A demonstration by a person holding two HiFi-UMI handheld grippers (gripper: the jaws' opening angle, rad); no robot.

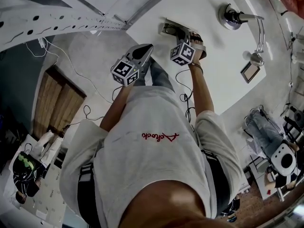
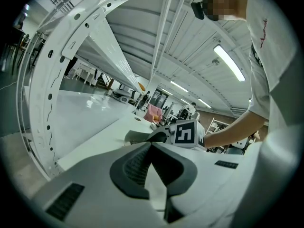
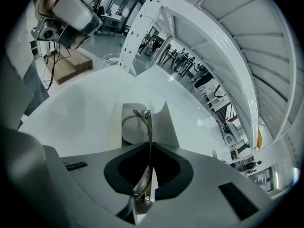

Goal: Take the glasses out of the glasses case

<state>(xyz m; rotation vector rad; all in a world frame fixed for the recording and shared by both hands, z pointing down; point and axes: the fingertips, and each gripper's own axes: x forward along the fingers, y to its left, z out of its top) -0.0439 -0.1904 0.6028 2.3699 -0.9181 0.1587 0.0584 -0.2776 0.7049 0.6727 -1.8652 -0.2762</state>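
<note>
Centre-left in the head view, the left gripper has its fingers closed on nothing, near the case. The right gripper pinches the glasses over the open case on the bench. Lift slowly and straight, steadying the case.

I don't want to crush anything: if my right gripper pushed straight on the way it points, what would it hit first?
Likely the open glasses case on the table, just past the glasses it grips.
</note>
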